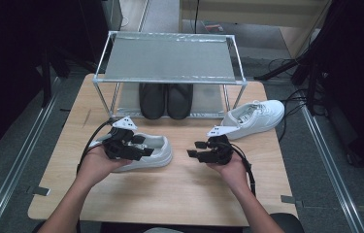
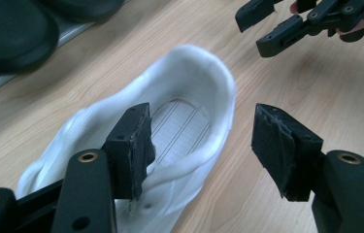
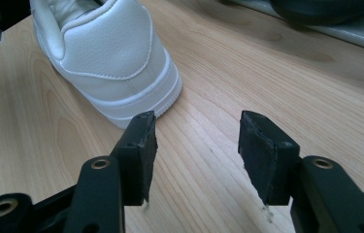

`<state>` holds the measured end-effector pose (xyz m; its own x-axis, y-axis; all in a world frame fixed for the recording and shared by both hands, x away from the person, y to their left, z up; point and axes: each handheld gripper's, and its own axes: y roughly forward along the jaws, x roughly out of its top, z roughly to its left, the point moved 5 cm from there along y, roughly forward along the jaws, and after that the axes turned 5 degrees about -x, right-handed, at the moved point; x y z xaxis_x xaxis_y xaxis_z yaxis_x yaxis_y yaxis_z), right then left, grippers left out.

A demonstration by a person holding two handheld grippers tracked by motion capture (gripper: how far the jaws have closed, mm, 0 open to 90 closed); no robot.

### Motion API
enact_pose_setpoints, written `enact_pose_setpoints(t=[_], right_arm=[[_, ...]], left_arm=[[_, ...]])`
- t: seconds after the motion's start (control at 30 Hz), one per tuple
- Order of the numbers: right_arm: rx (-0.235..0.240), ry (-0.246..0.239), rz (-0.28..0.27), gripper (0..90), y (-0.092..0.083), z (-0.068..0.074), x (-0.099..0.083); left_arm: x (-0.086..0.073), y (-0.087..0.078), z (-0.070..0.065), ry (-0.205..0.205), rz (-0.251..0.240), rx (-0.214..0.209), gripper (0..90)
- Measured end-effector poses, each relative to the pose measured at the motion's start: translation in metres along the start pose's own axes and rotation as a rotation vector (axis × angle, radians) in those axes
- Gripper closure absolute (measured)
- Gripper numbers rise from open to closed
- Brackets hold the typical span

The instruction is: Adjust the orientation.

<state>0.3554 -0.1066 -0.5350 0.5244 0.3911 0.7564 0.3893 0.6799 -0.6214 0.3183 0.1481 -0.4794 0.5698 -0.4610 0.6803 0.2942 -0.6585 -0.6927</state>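
Two tools level, left tool [image 1: 143, 145] over sneaker [image 1: 157, 156]

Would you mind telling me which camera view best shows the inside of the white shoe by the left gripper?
The left gripper view: it looks straight into the white shoe. The high view has it small, partly behind the left gripper.

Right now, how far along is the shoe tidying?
Done: a black pair sits on the rack's lower shelf. In hand: the left tongs hover open over one white shoe, not gripping. Left: that shoe and the other white shoe, with the right tongs open and empty.
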Motion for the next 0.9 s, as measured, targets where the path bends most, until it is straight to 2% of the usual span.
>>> enact_pose_setpoints(t=[0.1, 0.2, 0.37, 0.5, 0.57, 0.63, 0.67, 0.73, 0.77, 0.83, 0.9], right_arm=[[0.009, -0.010, 0.005, 49.2, 0.004, 0.002, 0.003], [0.018, -0.018, 0.010, 49.2, 0.009, 0.004, 0.006], [0.030, -0.031, 0.011, 49.5, 0.016, 0.007, 0.011], [0.036, -0.038, 0.016, 50.4, 0.022, 0.009, 0.016], [0.038, -0.041, 0.020, 50.9, 0.025, 0.010, 0.018], [0.034, -0.049, 0.014, 52.0, 0.028, 0.010, 0.020], [0.030, -0.052, 0.018, 52.8, 0.029, 0.009, 0.021], [0.026, -0.057, 0.017, 56.1, 0.032, 0.009, 0.023], [0.025, -0.060, 0.014, 58.3, 0.033, 0.009, 0.024], [0.027, -0.054, 0.015, 65.5, 0.035, 0.010, 0.026], [0.036, -0.042, 0.013, 73.6, 0.036, 0.011, 0.030]], left_arm=[[-0.005, -0.003, 0.000, -0.005, -0.001, 0.016, 40.1], [-0.008, -0.007, -0.002, -0.006, -0.027, 0.014, 39.4], [-0.012, -0.017, -0.003, -0.013, -0.060, 0.043, 39.2], [-0.020, -0.021, -0.001, -0.037, -0.048, 0.060, 39.7], [-0.025, -0.023, -0.001, -0.052, -0.052, 0.058, 41.0], [-0.030, -0.025, 0.000, -0.050, -0.065, 0.071, 42.8], [-0.033, -0.026, 0.000, -0.054, -0.069, 0.066, 46.7], [-0.037, -0.028, 0.002, -0.076, -0.075, 0.079, 51.1], [-0.040, -0.029, 0.002, -0.085, -0.066, 0.087, 56.4], [-0.046, -0.030, 0.003, -0.077, -0.056, 0.109, 64.8], [-0.052, -0.030, 0.004, -0.092, -0.067, 0.105, 76.3]])
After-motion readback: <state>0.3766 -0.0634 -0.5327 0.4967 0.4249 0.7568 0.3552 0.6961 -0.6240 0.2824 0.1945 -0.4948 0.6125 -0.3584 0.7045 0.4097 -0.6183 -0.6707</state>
